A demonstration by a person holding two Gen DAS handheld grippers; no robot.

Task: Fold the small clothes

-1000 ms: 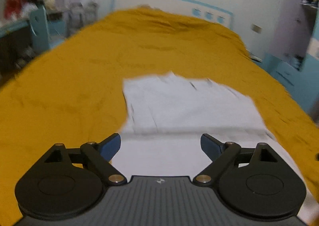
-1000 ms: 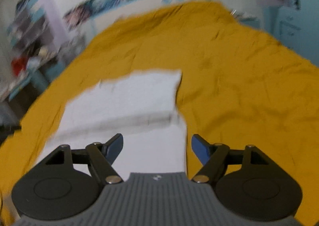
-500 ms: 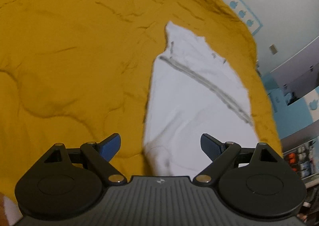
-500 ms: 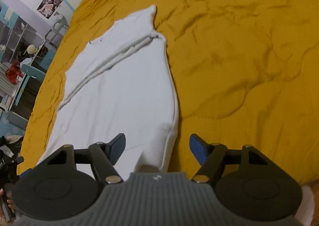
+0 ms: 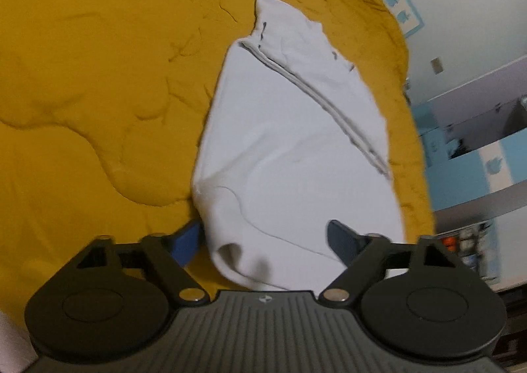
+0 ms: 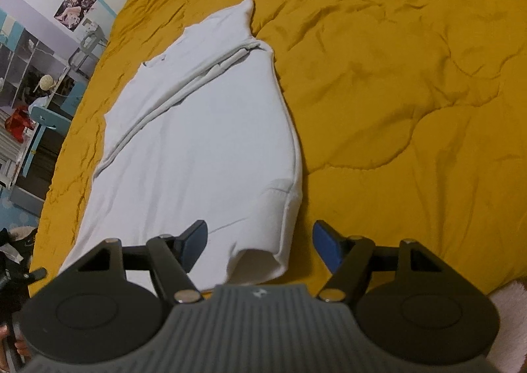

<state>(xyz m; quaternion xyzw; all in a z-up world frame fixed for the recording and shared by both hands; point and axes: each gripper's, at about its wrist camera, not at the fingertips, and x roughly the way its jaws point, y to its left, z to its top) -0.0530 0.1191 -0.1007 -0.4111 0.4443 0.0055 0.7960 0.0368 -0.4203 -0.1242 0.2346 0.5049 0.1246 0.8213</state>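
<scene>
Garment: a white shirt, already partly folded, lies flat on a yellow bedspread; it fills the middle of both wrist views.
Long axis: it runs from the bottom centre of each frame up toward the top centre, with a folded layer edge crossing it on a slant in the upper half.
Near end: the two near corners sit at the bottom of the frames, one in front of each gripper.
Left gripper: the near left corner lies between its tips in the lower middle of the left view. Its jaws have just been closing a little but stand wide; the pads do not visibly press the cloth.
Right gripper: the near right corner, with its rolled hem, lies between its tips in the lower middle of the right view. Jaws wide, nothing gripped.
Nearer hand: neither; each is just over its own corner.
Likely next move: close on both corners and carry the near end up the frame along the long axis.
</scene>
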